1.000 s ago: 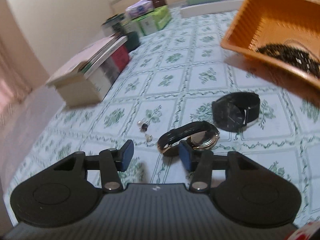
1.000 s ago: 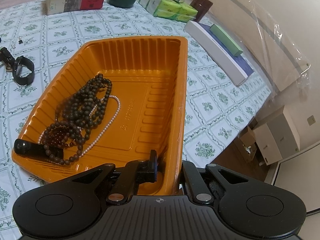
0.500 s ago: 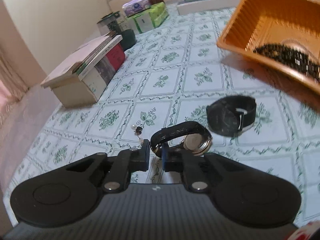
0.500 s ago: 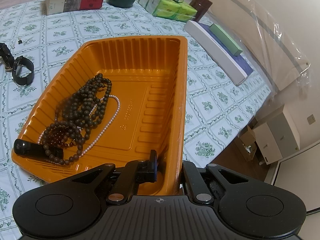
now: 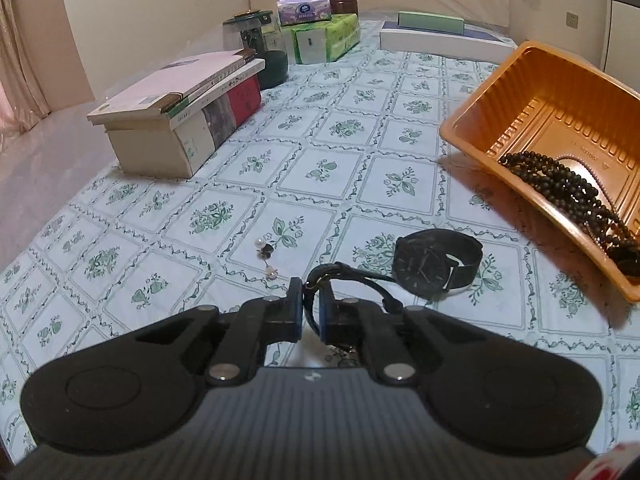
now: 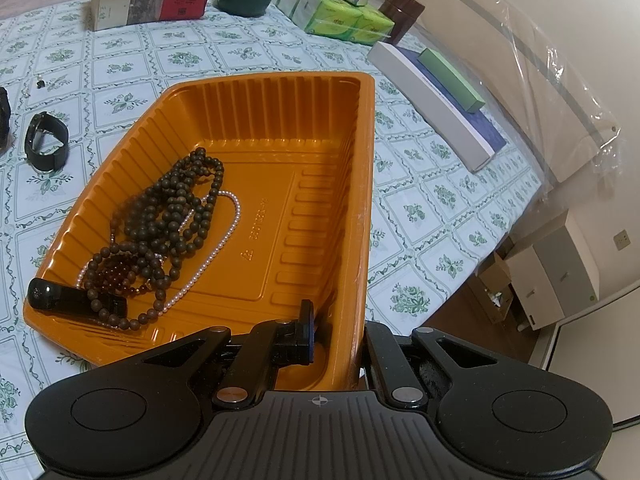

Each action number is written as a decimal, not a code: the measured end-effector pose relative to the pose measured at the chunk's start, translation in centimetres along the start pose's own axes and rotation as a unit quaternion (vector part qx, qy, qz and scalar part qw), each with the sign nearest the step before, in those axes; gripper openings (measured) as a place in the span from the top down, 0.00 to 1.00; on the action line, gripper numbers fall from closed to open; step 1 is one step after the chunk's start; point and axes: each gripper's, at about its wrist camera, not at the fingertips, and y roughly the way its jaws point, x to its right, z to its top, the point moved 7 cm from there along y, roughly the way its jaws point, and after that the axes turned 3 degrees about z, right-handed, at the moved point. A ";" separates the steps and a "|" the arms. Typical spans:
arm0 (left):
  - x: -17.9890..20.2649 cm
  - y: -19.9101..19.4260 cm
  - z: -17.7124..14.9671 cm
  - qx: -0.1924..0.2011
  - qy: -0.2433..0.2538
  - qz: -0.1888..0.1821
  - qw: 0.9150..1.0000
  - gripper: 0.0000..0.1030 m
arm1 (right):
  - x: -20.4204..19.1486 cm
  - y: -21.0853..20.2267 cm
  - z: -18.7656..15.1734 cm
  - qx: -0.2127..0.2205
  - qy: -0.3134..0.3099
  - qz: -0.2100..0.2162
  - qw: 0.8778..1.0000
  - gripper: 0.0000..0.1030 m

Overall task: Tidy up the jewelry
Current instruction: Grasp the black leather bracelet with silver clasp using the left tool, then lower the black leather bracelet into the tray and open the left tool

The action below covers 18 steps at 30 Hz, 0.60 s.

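My left gripper (image 5: 310, 304) is shut on the black strap of a gold-cased watch (image 5: 344, 274) and holds it above the cloth; its case is hidden behind the fingers. A black watch (image 5: 434, 266) lies on the cloth just right of it and also shows in the right wrist view (image 6: 46, 146). Small pearl earrings (image 5: 266, 254) lie to the left. My right gripper (image 6: 338, 328) is shut on the near wall of the orange tray (image 6: 352, 240), which holds dark bead necklaces (image 6: 172, 216), a pearl strand (image 6: 224, 236) and a black bar-shaped object (image 6: 76, 300). The tray (image 5: 480, 128) is tilted.
A stack of books (image 5: 184, 116) stands at the left, with a dark jar (image 5: 256, 48), green tissue packs (image 5: 324, 40) and a flat white box (image 5: 440, 42) along the back. The table's right edge (image 6: 460, 292) drops to a floor with cardboard boxes (image 6: 552, 276).
My left gripper closed on the gold watch's strap and lifted it off the cloth. The right gripper kept its hold on the tray.
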 end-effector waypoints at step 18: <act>0.4 -1.3 1.3 0.014 -0.023 -0.027 0.999 0.94 | 0.0 0.0 0.0 0.000 0.000 0.000 1.000 0.94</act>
